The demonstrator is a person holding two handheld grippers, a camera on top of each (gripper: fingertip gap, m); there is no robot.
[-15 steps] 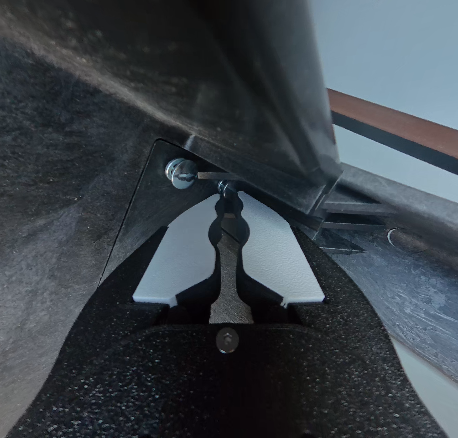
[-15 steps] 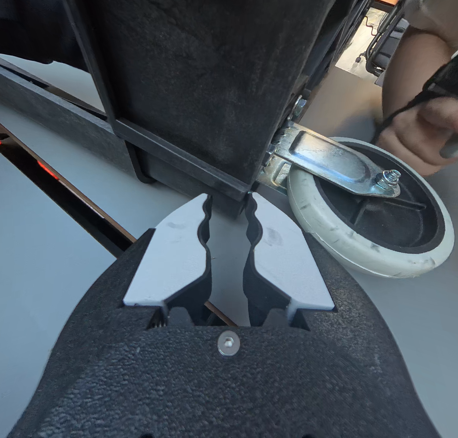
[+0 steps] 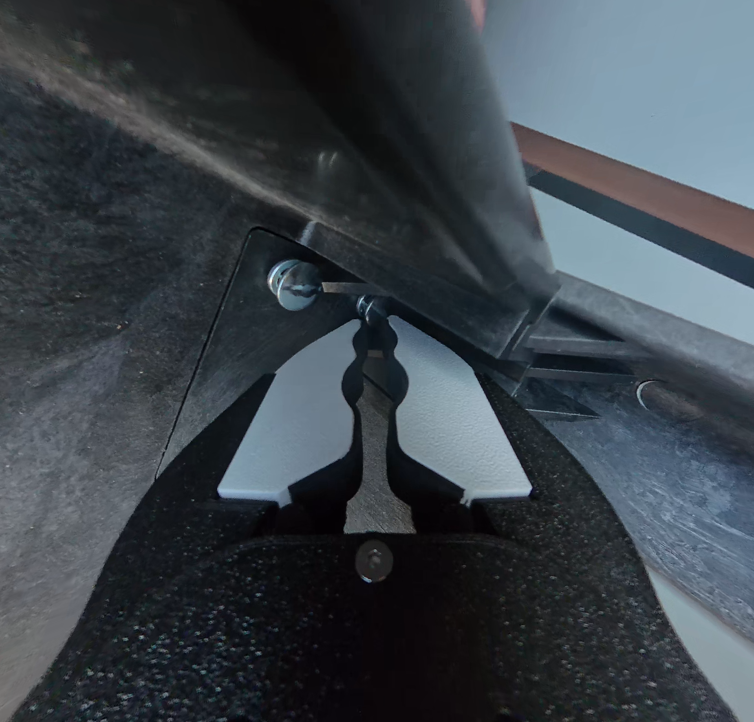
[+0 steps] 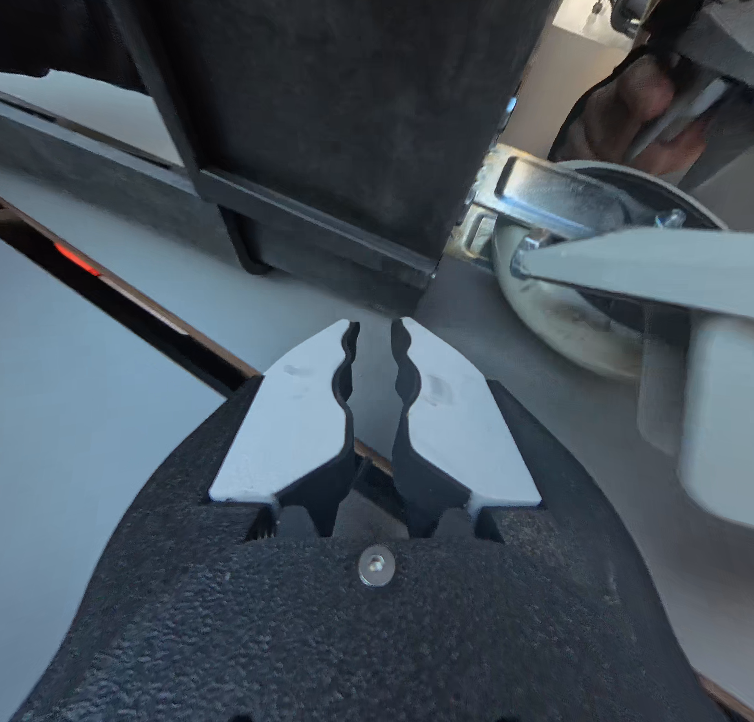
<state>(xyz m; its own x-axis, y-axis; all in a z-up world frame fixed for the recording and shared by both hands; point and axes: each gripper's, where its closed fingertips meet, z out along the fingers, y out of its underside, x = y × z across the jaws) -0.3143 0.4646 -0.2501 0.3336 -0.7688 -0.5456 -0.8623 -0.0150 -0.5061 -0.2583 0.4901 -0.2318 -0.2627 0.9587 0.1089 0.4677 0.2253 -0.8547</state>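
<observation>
Pinching a small bolt (image 3: 367, 306): left gripper (image 3: 369, 327) jaws are nearly closed on it, against the black plate (image 3: 245, 355) that also carries a larger bolt (image 3: 291, 286). Right gripper (image 4: 375, 327) jaws stand a narrow gap apart, empty, over the worktop (image 4: 285, 294), just short of the black cart (image 4: 347, 110) corner. Caster wheel (image 4: 563, 327) sits beyond, on the right.

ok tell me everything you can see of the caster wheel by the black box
The caster wheel has a pale grey, scuffed tyre around a dark hub, held in a shiny metal bracket with a nut at the axle. It lies tilted on the grey table, fixed at the lower corner of the black box. The left gripper reaches across its face, a small silvery part at its tip. The view is blurred.
</observation>
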